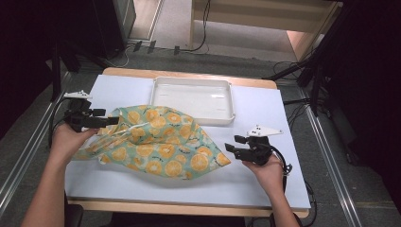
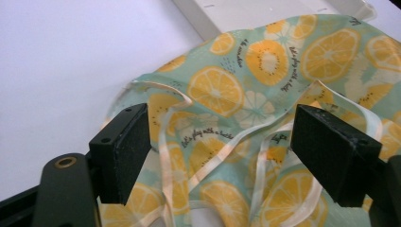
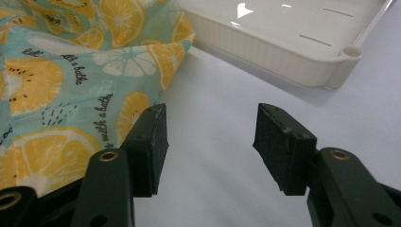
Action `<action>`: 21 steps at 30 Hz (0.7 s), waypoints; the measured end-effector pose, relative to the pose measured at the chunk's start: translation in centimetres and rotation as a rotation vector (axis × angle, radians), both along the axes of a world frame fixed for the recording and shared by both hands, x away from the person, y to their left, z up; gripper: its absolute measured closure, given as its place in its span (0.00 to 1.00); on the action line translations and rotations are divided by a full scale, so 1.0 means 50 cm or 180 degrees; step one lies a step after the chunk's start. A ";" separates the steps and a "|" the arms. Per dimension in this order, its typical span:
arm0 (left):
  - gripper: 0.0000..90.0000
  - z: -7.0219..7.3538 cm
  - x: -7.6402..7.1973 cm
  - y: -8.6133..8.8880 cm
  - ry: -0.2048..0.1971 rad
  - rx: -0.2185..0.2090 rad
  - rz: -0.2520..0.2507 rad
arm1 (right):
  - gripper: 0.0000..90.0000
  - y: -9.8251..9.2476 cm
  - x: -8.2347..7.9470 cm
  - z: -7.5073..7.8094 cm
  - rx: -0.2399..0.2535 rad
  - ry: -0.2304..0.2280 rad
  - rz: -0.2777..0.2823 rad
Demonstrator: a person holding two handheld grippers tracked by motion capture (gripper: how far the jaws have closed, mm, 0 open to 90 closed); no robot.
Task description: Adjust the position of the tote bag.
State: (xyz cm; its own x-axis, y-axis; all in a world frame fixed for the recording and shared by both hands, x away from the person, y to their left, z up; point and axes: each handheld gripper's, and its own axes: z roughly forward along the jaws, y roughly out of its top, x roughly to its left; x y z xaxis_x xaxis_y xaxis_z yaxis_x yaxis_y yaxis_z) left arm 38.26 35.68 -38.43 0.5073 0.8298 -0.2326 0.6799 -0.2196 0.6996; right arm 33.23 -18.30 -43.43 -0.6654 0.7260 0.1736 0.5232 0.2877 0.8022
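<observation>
A mint-green cloth bag printed with orange slices (image 1: 161, 142) lies crumpled across the middle of the white table mat (image 1: 246, 184). Its pale ribbon drawstrings (image 2: 222, 156) trail over the fabric at the bag's left end. My left gripper (image 1: 109, 121) hovers at that left end, open, with the strings and fabric (image 2: 246, 71) lying between and below its jaws, pads apart from them. My right gripper (image 1: 231, 143) sits just off the bag's right tip, open, with bare mat (image 3: 213, 156) between its jaws and the bag's edge (image 3: 71, 71) beside its left jaw.
A shallow white plastic tray (image 1: 226, 97) stands empty at the back of the mat, just behind the bag; its rim (image 3: 302, 71) lies ahead of my right gripper. The wooden table edge (image 1: 189, 73) borders the mat, and cables lie on the floor beyond it.
</observation>
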 end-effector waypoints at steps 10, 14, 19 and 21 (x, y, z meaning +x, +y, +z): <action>0.22 -0.013 0.040 0.013 0.0024 0.0050 0.0106 | 0.51 0.006 0.015 -0.005 0.0021 0.0061 0.0026; 0.22 -0.032 0.054 0.017 0.0158 0.0057 0.0101 | 0.52 0.007 0.014 -0.003 0.0019 0.0049 0.0026; 0.20 -0.055 0.071 0.017 0.0178 0.0009 0.0073 | 0.52 0.007 0.012 -0.004 0.0007 0.0056 0.0033; 0.21 -0.063 0.080 0.018 0.0198 0.0017 0.0084 | 0.52 0.006 0.012 -0.007 -0.0020 0.0047 0.0030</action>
